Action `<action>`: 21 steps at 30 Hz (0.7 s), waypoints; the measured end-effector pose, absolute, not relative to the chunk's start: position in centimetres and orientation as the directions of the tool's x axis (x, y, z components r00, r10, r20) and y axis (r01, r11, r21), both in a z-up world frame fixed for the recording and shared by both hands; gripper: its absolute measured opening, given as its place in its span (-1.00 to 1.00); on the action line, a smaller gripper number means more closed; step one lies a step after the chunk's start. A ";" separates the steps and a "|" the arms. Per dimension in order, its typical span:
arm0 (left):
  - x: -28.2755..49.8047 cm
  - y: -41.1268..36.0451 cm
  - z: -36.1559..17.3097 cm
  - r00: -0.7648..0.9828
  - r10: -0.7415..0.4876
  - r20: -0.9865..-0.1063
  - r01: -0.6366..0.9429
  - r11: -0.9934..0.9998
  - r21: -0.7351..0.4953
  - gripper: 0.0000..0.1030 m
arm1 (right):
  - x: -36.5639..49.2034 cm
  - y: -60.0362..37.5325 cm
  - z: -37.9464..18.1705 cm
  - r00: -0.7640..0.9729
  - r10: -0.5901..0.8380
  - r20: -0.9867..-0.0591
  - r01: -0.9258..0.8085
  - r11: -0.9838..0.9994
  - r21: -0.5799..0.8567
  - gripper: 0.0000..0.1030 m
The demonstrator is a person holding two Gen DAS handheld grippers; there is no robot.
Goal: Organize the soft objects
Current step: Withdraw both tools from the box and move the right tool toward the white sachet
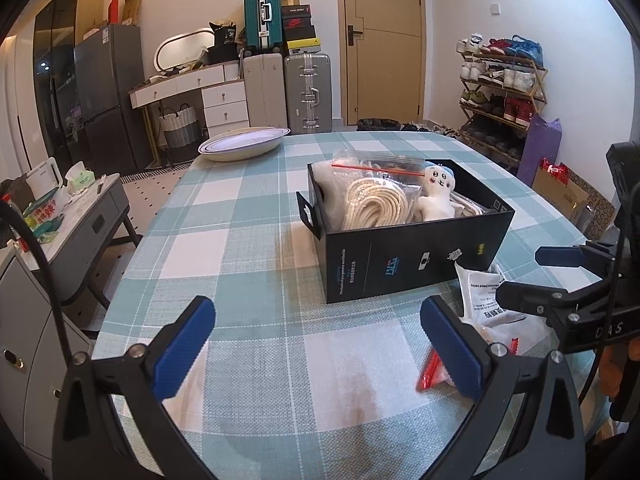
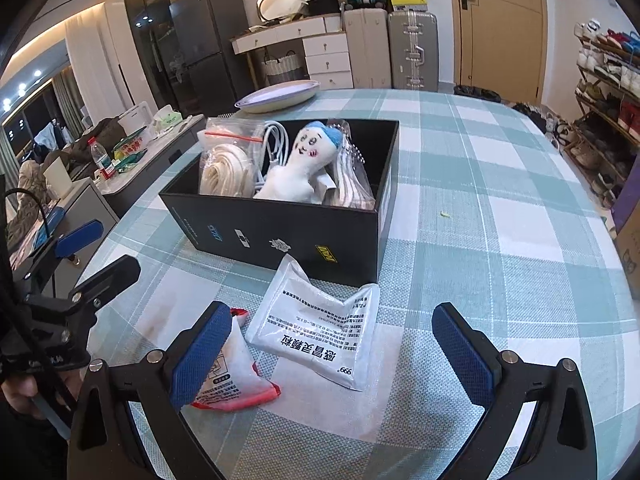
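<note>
A black box (image 1: 404,258) (image 2: 280,236) stands on the checked table. It holds a white plush doll with blue hair (image 1: 436,194) (image 2: 300,168), a zip bag of coiled cream rope (image 1: 372,200) (image 2: 226,168) and white cables. In front of the box lie a white printed sachet (image 2: 320,328) (image 1: 482,292) and a white pouch with red edges (image 2: 236,376) (image 1: 430,368). My right gripper (image 2: 332,364) is open, low over the two packets. My left gripper (image 1: 320,348) is open and empty over bare cloth, left of the packets.
A white oval dish (image 1: 244,144) (image 2: 278,96) sits at the table's far edge. Suitcases, a dresser, a fridge, a door and a shoe rack (image 1: 500,92) stand beyond. A low grey side table (image 1: 80,216) with clutter is on the left.
</note>
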State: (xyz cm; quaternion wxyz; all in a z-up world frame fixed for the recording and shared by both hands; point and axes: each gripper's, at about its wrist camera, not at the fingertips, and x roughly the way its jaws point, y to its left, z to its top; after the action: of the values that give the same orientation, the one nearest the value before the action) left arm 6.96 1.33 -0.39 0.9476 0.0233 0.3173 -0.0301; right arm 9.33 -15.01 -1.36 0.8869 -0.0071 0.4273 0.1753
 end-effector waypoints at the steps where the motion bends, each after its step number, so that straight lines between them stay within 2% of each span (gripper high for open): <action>1: 7.0 1.3 -0.5 0.796 -0.045 -0.603 0.075 0.997 0.024 1.00 | 9.4 -15.0 -1.5 0.569 0.303 -0.764 -0.314 0.939 0.138 0.99; 21: 7.8 1.7 -2.3 0.768 -0.048 -0.639 0.073 0.997 0.012 1.00 | 12.7 -13.3 -4.2 0.505 0.232 -0.831 -0.258 0.960 0.111 0.97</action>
State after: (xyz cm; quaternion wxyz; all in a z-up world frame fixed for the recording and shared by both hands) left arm 7.77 1.70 -2.34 0.9400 0.0179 0.3391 -0.0322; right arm 12.68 -13.29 -4.19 0.8674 -0.0138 0.4769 0.1411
